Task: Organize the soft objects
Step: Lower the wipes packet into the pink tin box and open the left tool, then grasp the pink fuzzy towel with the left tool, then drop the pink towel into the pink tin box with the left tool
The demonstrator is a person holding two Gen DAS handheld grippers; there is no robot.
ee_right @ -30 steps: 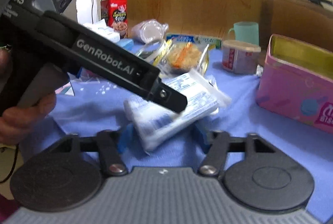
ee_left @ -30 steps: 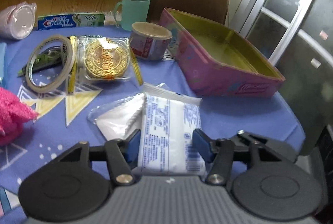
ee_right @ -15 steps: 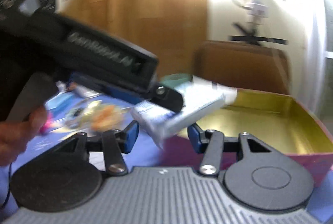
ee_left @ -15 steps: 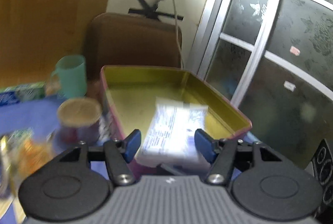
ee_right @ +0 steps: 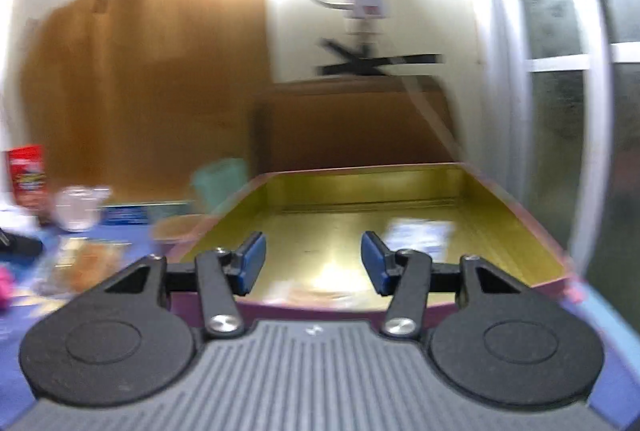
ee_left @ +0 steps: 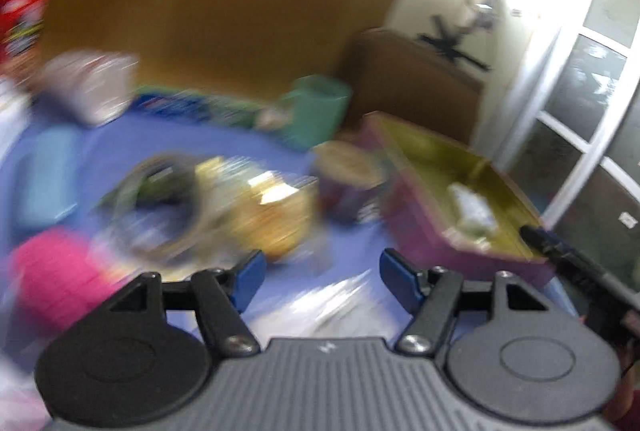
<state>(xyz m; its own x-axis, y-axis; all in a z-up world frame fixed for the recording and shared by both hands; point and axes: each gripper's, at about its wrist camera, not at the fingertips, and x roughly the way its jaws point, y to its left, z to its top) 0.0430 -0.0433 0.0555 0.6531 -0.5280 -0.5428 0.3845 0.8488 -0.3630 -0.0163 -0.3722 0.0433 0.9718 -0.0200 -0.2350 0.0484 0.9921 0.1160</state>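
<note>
Left hand-held gripper (ee_left: 321, 275): its jaws are opening, the blue pads well apart with nothing pinched between them; only the blue cloth of the worktop and a blurred clear plastic bag (ee_left: 340, 305) show in the gap.
Right hand-held gripper (ee_right: 313, 263): jaws spread about halfway and empty; it hangs over the near wall of the tin, and the pads touch nothing.
Tissue pack (ee_right: 420, 235): a white packet with blue print, lying flat on the gold floor of the tin, toward its right side and apart from both grippers; in the left view it shows as a pale blurred packet (ee_left: 472, 209) inside the tin.
Pink tin (ee_left: 416, 227): an open rectangular box, pink outside and gold inside (ee_right: 360, 191), standing on the right part of the worktop.
Worktop (ee_left: 352, 247): covered in a blue patterned cloth.
Pink plush cloth (ee_left: 56, 271): a soft pink heap on the worktop at the left, well apart from the tin.
Other things on the worktop: a green mug (ee_left: 320, 111), a small lidded tub (ee_left: 348, 175) just beside the tin's left wall, a roll of clear tape (ee_left: 156, 207), and a gold-wrapped round cake (ee_left: 272, 215); all heavily blurred.
Right edge of the left view: a black arm of the other gripper (ee_left: 576, 267) reaches up to the tin's near right corner.
</note>
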